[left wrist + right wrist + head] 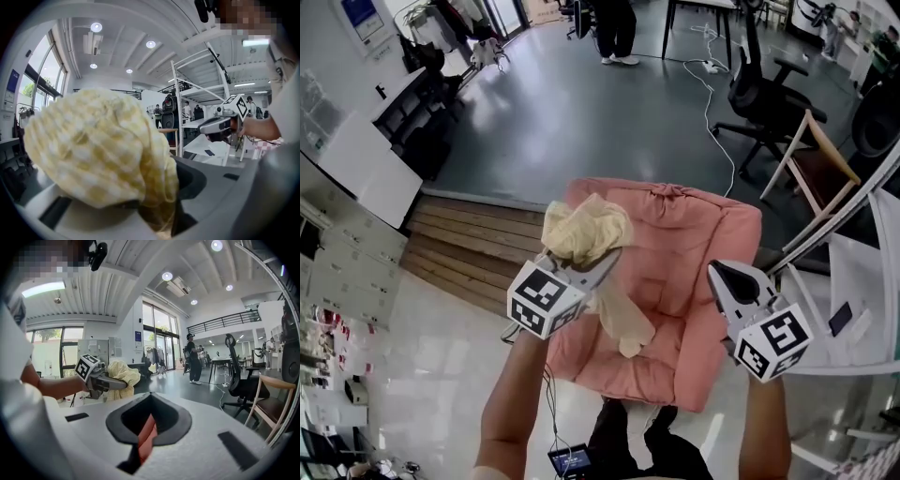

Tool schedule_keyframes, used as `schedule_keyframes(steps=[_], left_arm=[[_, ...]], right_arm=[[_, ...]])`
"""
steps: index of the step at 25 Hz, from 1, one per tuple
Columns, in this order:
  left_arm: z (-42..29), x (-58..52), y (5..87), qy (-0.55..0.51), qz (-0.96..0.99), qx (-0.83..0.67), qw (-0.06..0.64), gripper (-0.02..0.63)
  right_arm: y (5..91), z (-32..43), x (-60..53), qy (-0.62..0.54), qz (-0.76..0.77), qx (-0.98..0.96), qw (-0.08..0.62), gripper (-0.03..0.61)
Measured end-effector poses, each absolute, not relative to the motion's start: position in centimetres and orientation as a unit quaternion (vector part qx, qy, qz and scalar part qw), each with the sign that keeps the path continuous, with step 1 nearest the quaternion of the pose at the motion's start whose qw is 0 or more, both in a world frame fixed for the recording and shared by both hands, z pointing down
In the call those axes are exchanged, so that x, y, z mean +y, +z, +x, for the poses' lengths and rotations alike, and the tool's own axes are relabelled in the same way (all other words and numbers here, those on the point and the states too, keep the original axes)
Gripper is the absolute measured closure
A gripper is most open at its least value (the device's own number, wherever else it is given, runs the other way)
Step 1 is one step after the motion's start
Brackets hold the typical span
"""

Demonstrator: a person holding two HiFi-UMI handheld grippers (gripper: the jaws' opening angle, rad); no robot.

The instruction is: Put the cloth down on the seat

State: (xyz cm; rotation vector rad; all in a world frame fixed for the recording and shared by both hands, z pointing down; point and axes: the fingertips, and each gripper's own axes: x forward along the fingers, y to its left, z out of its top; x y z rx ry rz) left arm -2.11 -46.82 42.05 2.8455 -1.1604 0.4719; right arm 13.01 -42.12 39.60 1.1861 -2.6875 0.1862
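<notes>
**A:** Across the top of the head view, what's biggest?

**B:** Grey floor [581,112], glossy, runs to the far wall.

**A:** Next?

**B:** Pink seat [694,244], padded, centre frame, under both grippers. Wooden boards [469,234] lie to its left. Black office chair [764,89] and wooden chair [816,169] are upper right, the wooden one near the seat's corner. A person [617,28] stands at the far end of the floor.

**A:** Cloth?

**B:** Yellow checked cloth [581,230], not laid down yet. It's bunched on top of the left gripper [605,262], with one tail hanging over the seat's left half. Can't tell if the tail's end touches the cushion.

**A:** Left jaws?

**B:** Clamped on the cloth. The left gripper view shows fabric pinched in the gap and piled up over the left side, covering most of the jaws.

**A:** Right one?

**B:** Right gripper [724,274] hangs over the seat's right side, well apart from the cloth. Its jaws are drawn in to a thin slit with nothing in it, only pink seat showing through.
</notes>
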Motion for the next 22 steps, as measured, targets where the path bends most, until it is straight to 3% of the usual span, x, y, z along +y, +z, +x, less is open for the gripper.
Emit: schedule_keyframes(steps=[22], left_arm=[[-11.0, -57.0, 56.2, 0.158, 0.885, -0.433, 0.07, 0.451]], right_arm=[[51.5, 8.5, -48.0, 0.107, 0.427, -0.888, 0.132, 0.586]])
